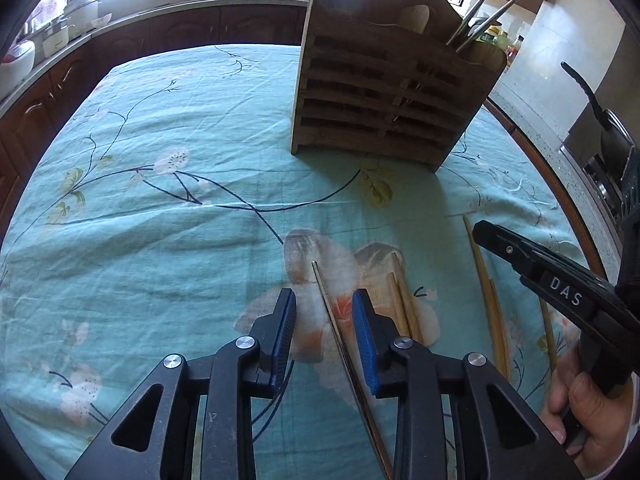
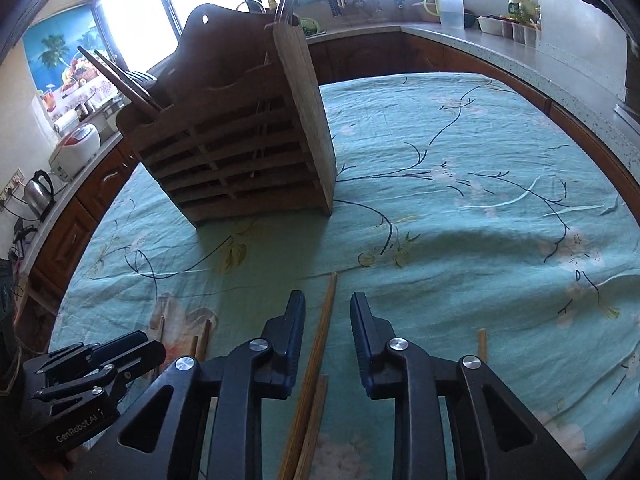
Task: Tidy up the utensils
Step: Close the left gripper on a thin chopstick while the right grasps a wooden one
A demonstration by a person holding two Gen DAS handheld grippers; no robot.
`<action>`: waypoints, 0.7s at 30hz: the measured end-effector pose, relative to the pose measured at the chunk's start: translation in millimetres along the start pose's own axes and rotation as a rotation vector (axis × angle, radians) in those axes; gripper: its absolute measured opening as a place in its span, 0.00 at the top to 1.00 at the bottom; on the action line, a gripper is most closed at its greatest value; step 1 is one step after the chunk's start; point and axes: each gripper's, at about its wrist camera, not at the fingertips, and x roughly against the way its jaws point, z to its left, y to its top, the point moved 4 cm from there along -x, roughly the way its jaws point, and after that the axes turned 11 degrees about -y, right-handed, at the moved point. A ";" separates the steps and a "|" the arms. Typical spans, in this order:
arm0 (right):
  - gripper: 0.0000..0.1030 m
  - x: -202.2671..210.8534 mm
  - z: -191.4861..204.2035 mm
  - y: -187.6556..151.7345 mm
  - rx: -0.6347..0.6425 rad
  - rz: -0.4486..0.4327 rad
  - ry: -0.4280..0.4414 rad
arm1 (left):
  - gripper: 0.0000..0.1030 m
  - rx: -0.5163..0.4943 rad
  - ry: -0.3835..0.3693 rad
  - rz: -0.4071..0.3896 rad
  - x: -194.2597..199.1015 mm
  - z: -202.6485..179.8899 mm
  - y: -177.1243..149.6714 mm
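The left tongs (image 1: 324,320) are spread, with a thin dark chopstick (image 1: 340,336) lying on the table (image 1: 160,220) in the gap between the fingers, touching neither. The right tongs (image 2: 327,320) are spread too, straddling a pale wooden chopstick (image 2: 320,328) on the teal flowered cloth. Only the left view shows a pair of light chopsticks (image 1: 402,300) just right of its fingers and the person's right hand (image 1: 588,408). The slatted wooden utensil rack (image 1: 384,96) stands at the far side, already holding some upright utensils.
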 end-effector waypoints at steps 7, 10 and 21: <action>0.81 -8.0 17.6 -1.7 0.150 -0.006 -0.099 | 0.94 -0.066 0.048 -0.011 -10.0 -6.7 2.5; 0.91 -7.6 21.6 -2.6 0.175 -0.012 -0.099 | 0.95 -0.075 0.041 -0.021 -9.9 -6.2 1.7; 0.95 30.4 7.6 7.4 0.036 -0.054 0.056 | 0.98 0.014 -0.066 -0.064 21.1 9.2 -0.3</action>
